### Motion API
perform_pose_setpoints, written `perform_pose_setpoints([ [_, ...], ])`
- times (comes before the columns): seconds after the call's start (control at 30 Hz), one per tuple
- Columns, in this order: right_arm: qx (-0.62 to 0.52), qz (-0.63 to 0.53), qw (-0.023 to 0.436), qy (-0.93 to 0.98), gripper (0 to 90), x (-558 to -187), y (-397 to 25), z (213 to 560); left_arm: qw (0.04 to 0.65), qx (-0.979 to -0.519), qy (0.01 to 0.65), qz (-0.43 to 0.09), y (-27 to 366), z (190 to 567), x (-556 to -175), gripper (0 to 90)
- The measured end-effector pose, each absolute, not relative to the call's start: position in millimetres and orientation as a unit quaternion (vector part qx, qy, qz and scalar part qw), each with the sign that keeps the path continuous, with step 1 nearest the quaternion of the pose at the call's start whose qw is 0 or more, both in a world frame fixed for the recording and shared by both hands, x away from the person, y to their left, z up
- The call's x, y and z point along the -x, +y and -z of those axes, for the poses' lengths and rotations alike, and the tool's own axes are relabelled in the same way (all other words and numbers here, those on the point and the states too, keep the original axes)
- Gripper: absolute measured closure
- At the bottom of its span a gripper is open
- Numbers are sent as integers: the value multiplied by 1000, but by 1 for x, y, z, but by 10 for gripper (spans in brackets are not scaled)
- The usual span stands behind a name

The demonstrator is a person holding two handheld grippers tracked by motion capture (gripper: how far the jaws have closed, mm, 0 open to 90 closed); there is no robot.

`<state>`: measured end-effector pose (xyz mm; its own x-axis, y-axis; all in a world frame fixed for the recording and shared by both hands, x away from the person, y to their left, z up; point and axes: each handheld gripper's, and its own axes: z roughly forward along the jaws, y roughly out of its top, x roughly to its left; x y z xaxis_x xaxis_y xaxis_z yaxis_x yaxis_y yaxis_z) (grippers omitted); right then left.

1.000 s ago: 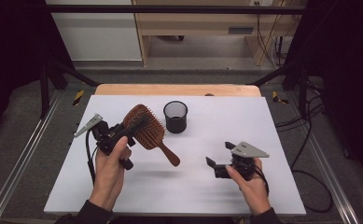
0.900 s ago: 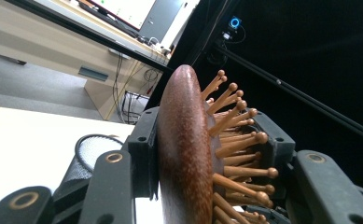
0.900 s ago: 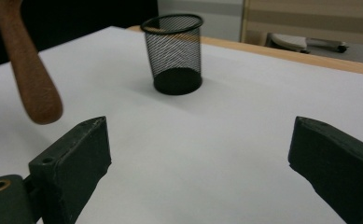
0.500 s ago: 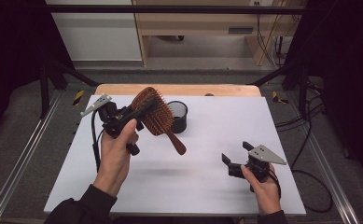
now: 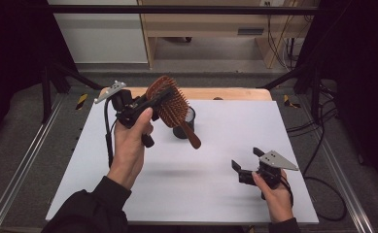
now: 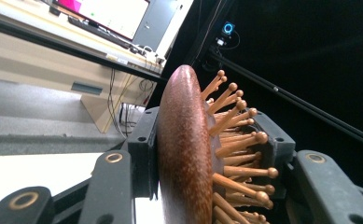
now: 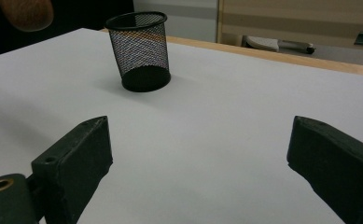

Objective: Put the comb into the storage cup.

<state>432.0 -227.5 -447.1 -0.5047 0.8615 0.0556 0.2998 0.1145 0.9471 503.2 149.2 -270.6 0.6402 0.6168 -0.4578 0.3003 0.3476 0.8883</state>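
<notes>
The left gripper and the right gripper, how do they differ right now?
The left gripper is shut on the wooden hairbrush, its fingers clamping the brush head; the right gripper is open and holds nothing. The left gripper is raised above the table near the black mesh cup; the right gripper sits low near the table's near edge. Both are hand-held, black, with a grey plate on top.

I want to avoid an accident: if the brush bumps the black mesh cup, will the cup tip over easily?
Probably yes. The mesh cup looks thin and empty, so likely light. It is taller than its base and narrows downward, so a push near the rim may tip it; it could then roll. The brush in the left gripper hangs close above it.
</notes>
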Motion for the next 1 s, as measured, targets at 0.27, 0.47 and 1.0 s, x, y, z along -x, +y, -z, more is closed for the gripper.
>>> perform_pose_setpoints([
  [0.27,-433,-523,273,681,56,-433,-231,449,716,-562,398,-115,138,261,-518,511],
  [0.47,-433,-529,281,674,56,-433,-230,447,717,-563,393,-122,136,264,-530,510],
  [1.0,-422,-529,281,681,52,-434,-229,446,723,-542,407,-134,137,265,-560,509],
])
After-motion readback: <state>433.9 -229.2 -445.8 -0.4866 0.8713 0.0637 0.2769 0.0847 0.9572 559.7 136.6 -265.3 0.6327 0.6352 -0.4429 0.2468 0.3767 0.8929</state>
